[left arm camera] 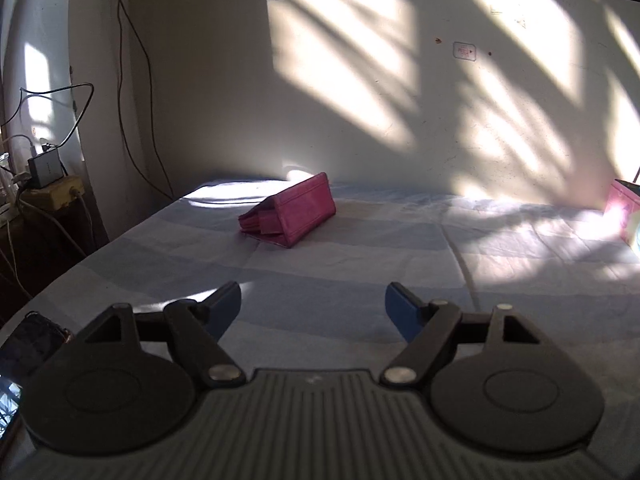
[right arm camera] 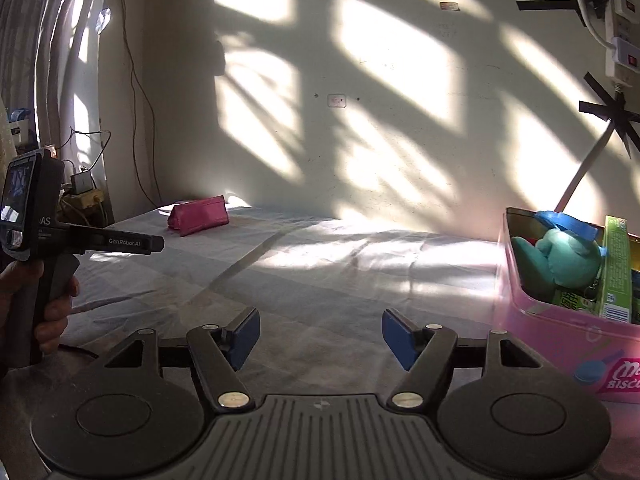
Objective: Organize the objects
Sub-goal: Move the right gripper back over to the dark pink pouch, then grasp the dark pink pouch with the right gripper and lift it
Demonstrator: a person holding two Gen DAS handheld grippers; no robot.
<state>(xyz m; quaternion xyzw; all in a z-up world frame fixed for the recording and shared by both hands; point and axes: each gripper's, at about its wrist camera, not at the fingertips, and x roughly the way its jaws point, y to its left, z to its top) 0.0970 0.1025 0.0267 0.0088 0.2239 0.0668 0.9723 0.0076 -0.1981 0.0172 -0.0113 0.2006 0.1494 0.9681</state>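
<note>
A pink wallet [left arm camera: 290, 213] lies on the pale blue bedsheet [left arm camera: 360, 264] near the wall, straight ahead of my left gripper [left arm camera: 313, 300], which stands open and holds nothing. The same pink wallet [right arm camera: 199, 214] shows far left in the right wrist view. My right gripper [right arm camera: 320, 328] is open too, with only sheet between its blue pads. At the right stands a pink plastic box [right arm camera: 560, 320] holding a teal plush toy [right arm camera: 560, 256], a green carton [right arm camera: 616, 268] and other items. The box's corner [left arm camera: 624, 208] shows at the right edge of the left wrist view.
A hand [right arm camera: 52, 304] holds the left gripper's body [right arm camera: 36, 236] at the left edge of the right wrist view. Cables and a charger [left arm camera: 44, 168] crowd the left bedside. A power strip [right arm camera: 618, 36] is taped to the wall upper right. Sunlight patches fall across wall and sheet.
</note>
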